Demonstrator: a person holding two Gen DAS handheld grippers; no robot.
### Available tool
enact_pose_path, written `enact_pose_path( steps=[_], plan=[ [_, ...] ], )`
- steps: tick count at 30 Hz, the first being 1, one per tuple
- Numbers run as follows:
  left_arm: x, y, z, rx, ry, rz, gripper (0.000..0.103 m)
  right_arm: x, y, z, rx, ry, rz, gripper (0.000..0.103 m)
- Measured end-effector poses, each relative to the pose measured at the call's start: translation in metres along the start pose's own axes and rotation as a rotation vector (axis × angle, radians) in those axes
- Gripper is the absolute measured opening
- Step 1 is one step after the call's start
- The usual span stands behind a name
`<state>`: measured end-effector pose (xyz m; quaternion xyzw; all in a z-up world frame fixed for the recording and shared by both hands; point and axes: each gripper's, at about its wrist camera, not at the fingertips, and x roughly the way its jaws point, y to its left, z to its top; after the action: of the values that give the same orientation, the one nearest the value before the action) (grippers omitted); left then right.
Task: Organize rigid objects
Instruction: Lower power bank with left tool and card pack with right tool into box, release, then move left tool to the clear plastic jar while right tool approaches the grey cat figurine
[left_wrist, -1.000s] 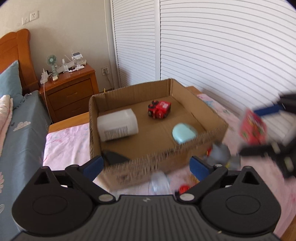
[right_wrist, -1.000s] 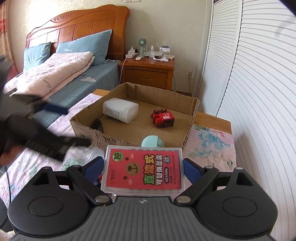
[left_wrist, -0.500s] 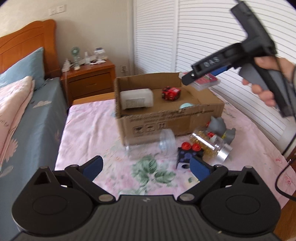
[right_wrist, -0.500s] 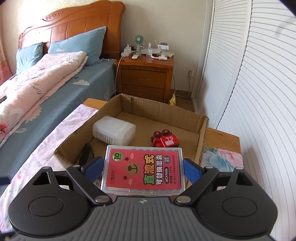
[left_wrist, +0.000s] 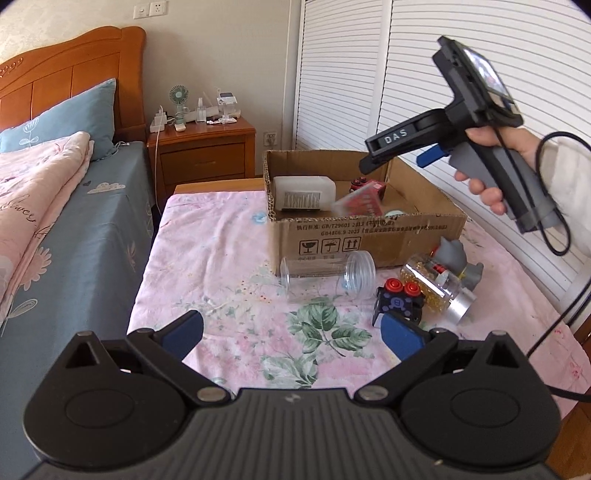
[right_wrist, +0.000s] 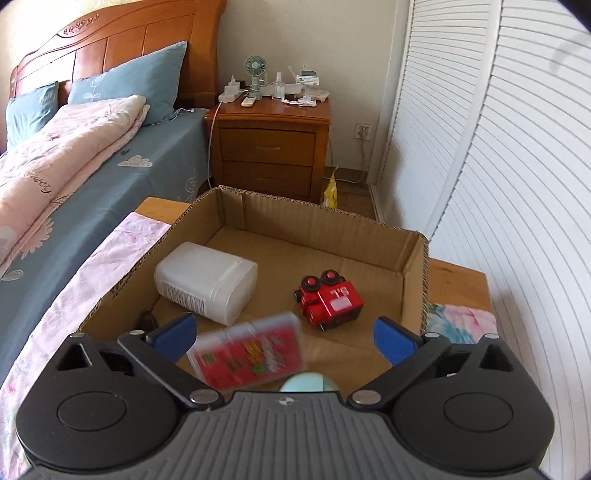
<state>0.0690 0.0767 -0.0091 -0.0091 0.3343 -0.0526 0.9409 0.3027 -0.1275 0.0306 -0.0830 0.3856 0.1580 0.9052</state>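
Note:
A cardboard box (left_wrist: 369, 236) (right_wrist: 325, 218) stands on the pink floral table. Inside lie a white plastic container (right_wrist: 205, 282) (left_wrist: 303, 192), a red toy car (right_wrist: 328, 303) and a pale blue round object (right_wrist: 309, 382). A red refill pack (right_wrist: 248, 353) (left_wrist: 360, 202), blurred, is dropping into the box below my open right gripper (right_wrist: 284, 338), which hovers over the box (left_wrist: 373, 162). My left gripper (left_wrist: 291, 332) is open and empty, near the table's front. Ahead of it lie a clear jar (left_wrist: 327, 273), a black toy with red buttons (left_wrist: 398, 301), a jar of gold beads (left_wrist: 434, 291) and a grey figure (left_wrist: 456, 258).
A bed with blue sheet (left_wrist: 74, 229) and pink quilt (right_wrist: 55, 162) runs along the left. A wooden nightstand (right_wrist: 271, 147) with a small fan and chargers stands behind the box. White louvred doors (right_wrist: 498, 184) line the right side.
My right gripper opened and let go of the red pack, which falls into the box. My left gripper pulled back and away from the box towards the table's front.

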Motion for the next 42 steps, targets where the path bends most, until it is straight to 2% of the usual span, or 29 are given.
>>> enact_pose_path(
  steps=[10,18,24,36,38,42],
  plan=[
    [0.004,-0.007,-0.001,0.008,0.029,-0.008,0.102,-0.046,-0.004,-0.031,0.035,-0.041,-0.036,0.103],
    [0.007,0.000,-0.004,-0.030,0.059,-0.004,0.102,-0.070,0.000,-0.074,0.041,-0.086,-0.072,0.103],
    [0.007,0.002,-0.008,-0.033,0.065,0.008,0.102,-0.060,-0.002,-0.104,0.111,-0.066,-0.110,0.103],
    [0.008,-0.001,-0.013,-0.022,0.078,0.008,0.102,-0.010,-0.034,-0.126,0.312,0.000,-0.200,0.103],
    [0.009,-0.001,-0.013,-0.018,0.082,0.009,0.102,-0.009,-0.041,-0.132,0.340,0.014,-0.201,0.103],
    [0.012,-0.002,-0.012,-0.012,0.089,0.007,0.102,-0.015,-0.050,-0.147,0.366,0.009,-0.151,0.103]
  ],
)
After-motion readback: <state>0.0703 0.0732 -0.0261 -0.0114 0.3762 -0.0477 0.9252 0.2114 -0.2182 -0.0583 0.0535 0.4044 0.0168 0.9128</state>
